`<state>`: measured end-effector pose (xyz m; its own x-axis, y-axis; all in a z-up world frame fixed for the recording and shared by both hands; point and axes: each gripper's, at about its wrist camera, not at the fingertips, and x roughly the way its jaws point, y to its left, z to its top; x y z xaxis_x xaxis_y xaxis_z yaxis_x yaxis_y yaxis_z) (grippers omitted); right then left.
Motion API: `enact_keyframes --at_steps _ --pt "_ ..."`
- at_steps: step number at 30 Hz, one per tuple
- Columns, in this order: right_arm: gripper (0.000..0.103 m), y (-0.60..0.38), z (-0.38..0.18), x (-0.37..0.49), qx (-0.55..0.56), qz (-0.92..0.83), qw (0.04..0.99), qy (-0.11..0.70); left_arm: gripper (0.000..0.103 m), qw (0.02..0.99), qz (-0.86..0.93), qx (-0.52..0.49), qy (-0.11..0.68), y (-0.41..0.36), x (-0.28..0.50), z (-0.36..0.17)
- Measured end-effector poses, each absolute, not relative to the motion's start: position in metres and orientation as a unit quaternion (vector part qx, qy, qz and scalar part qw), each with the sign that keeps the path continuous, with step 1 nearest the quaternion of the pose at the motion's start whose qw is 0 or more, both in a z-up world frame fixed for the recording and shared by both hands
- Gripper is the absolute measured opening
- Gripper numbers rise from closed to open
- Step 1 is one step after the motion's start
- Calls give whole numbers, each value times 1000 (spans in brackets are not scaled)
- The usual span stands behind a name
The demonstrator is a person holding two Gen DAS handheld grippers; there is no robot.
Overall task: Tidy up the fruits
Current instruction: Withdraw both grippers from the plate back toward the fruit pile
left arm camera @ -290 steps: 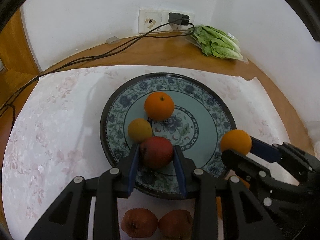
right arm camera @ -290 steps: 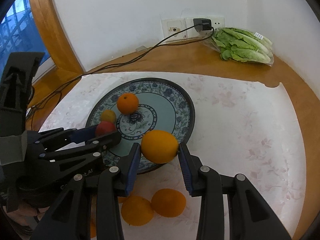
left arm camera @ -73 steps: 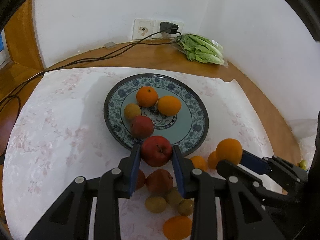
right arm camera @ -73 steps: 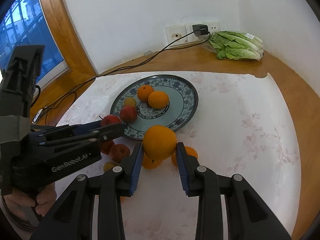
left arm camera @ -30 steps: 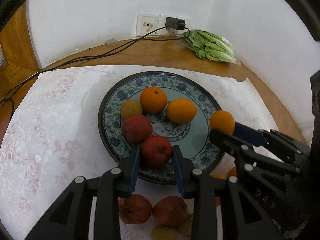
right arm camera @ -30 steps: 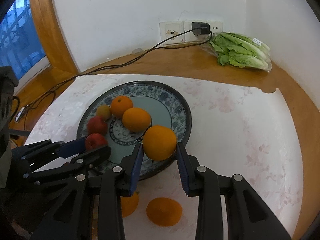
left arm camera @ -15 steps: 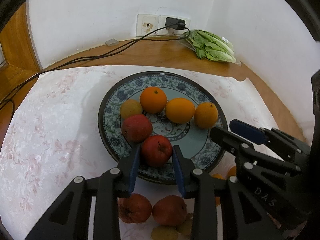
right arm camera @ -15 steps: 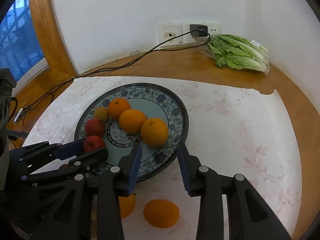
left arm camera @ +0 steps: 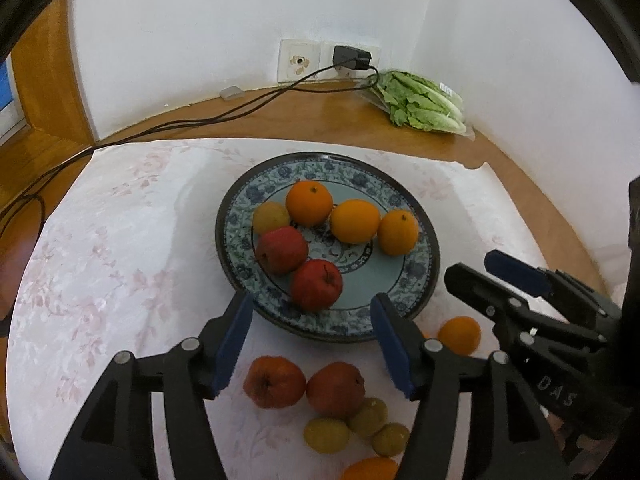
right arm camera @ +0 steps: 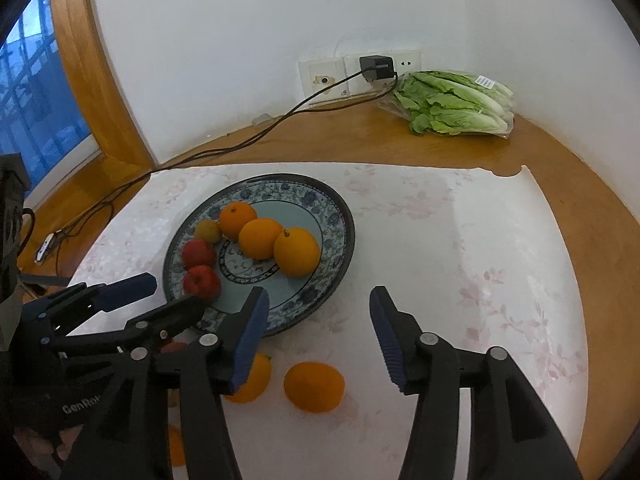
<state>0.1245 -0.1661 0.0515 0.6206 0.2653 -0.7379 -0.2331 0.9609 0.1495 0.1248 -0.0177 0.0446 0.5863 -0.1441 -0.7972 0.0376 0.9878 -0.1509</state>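
Fruit on patterned plate [left arm camera: 420, 280], both sets of jaws opening, nothing pinched.
Near red apple [left arm camera: 316, 285] stem up, clear of left gripper [left arm camera: 312, 340]; right gripper [right arm camera: 316, 336] off near rim. Oranges [left arm camera: 354, 221] in a row across centre. Loose apples [left arm camera: 304, 386] and orange [right arm camera: 314, 387] on near tabletop; lettuce [right arm camera: 456, 104] far right.

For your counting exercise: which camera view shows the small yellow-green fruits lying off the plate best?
The left wrist view: three small yellow-green fruits lie clustered on the cloth, in front of two red apples. In the right wrist view the left hand-held gripper covers that spot, so they cannot be made out.
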Motion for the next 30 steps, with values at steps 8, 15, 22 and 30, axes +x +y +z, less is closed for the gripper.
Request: enact_keyframes --at_steps 8,15,22,30 --pt "56 -164 56 102 17 149 900 410 66 892 -44 -62 445 -7 105 58" --pt "56 -168 54 91 23 144 899 414 67 891 -38 -65 448 1 92 58" --pt "56 -174 43 89 29 135 894 427 67 887 -28 -70 456 9 85 50" --pt "56 -175 34 90 36 140 889 435 67 881 -23 -75 466 12 86 37"
